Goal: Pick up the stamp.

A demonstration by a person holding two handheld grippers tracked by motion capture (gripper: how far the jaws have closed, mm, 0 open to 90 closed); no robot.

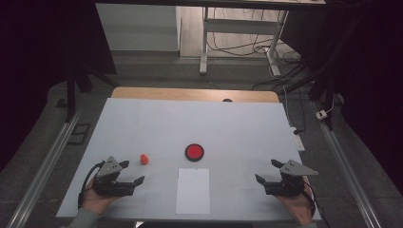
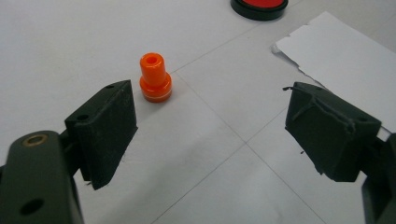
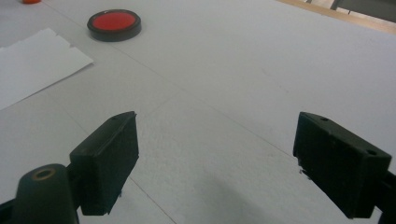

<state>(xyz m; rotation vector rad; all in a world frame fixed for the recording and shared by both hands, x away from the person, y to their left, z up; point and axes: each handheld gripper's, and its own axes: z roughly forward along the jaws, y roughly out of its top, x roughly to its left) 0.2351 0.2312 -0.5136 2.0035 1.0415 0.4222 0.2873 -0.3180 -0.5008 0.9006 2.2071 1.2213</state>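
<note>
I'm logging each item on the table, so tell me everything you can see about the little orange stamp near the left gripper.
The orange stamp is small, of glossy plastic by its look: a narrow round neck with a hole in its top, on a wider round base. It stands upright on the white table, touching nothing else, just ahead of the open left gripper and left of the red ink pad. Nothing grips it.
</note>
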